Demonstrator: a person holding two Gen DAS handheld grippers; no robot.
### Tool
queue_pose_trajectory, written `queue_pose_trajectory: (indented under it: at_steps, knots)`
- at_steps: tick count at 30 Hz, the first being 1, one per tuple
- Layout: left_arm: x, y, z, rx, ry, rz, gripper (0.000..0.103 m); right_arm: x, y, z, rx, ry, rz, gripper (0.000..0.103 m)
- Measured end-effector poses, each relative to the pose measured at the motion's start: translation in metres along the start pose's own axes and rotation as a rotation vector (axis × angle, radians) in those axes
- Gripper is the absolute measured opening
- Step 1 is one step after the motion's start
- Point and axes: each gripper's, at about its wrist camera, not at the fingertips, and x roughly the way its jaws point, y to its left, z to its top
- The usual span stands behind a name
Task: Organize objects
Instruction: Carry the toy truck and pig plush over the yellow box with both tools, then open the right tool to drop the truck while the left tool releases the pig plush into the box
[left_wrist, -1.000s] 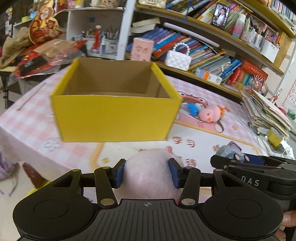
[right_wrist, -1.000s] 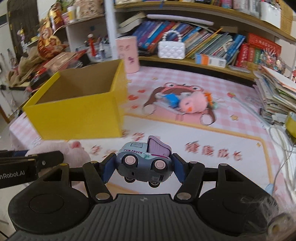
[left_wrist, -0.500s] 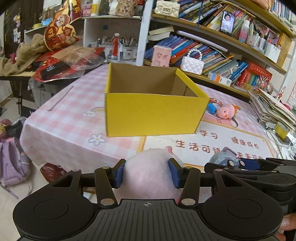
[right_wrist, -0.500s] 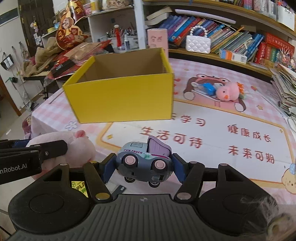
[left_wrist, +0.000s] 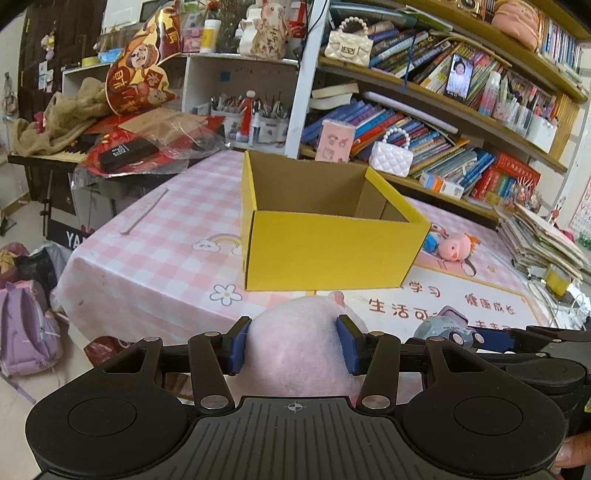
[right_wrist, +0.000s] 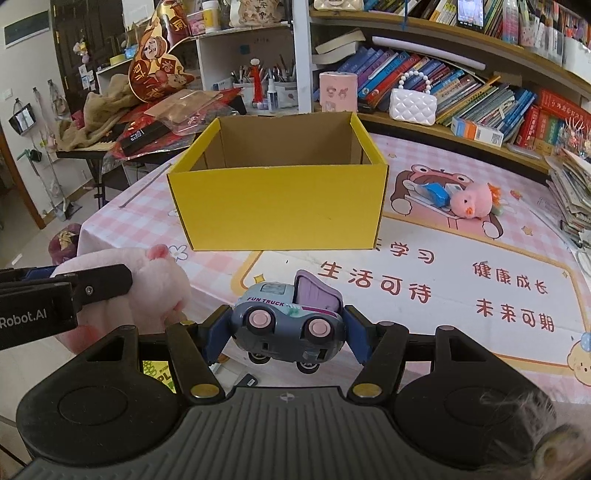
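Observation:
A yellow cardboard box (left_wrist: 325, 247) (right_wrist: 277, 206) stands open on the pink checked tablecloth, and I see nothing inside it. My left gripper (left_wrist: 293, 349) is shut on a pale pink plush toy (left_wrist: 299, 347) (right_wrist: 155, 284), held off the near table edge in front of the box. My right gripper (right_wrist: 284, 332) is shut on a grey-blue toy truck (right_wrist: 288, 321) (left_wrist: 443, 326) marked FUN TRUCK, lifted above the mat. Both grippers hang side by side, well short of the box.
A small pink plush bird (right_wrist: 474, 205) and a blue item (right_wrist: 434, 194) lie on the mat right of the box. A paper stack (left_wrist: 543, 243) sits at the table's right edge. Bookshelves (right_wrist: 461, 96) stand behind, a cluttered side table (left_wrist: 110, 147) at left, a purple backpack (left_wrist: 26, 328) on the floor.
Both grippers have drawn back from the yellow box with their toys still held; the box looks smaller and farther, and the near table edge and floor have come into view.

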Motion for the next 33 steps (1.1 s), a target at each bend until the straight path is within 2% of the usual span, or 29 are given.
queue_pose_trajectory:
  at_steps: [11, 15, 22, 26, 30, 33]
  knots:
    - [0.003, 0.002, 0.006, -0.015, -0.018, 0.008, 0.048, 0.003, 0.001, 0.007, -0.031, -0.021, 0.001, 0.062]
    - [0.005, 0.002, 0.017, -0.013, -0.039, 0.03, 0.048, 0.009, -0.003, 0.021, -0.037, -0.061, 0.015, 0.062]
    - [0.024, -0.003, 0.066, 0.0, -0.135, 0.053, 0.048, 0.022, -0.011, 0.083, -0.069, -0.212, 0.028, 0.062]
    - [0.047, -0.014, 0.094, 0.029, -0.174, 0.071, 0.048, 0.045, -0.021, 0.125, -0.087, -0.26, 0.024, 0.062]
    - [0.079, -0.026, 0.114, 0.033, -0.191, 0.101, 0.048, 0.08, -0.033, 0.157, -0.093, -0.265, 0.014, 0.062]
    - [0.111, -0.035, 0.122, 0.046, -0.155, 0.131, 0.048, 0.114, -0.039, 0.176, -0.09, -0.216, 0.035, 0.062]
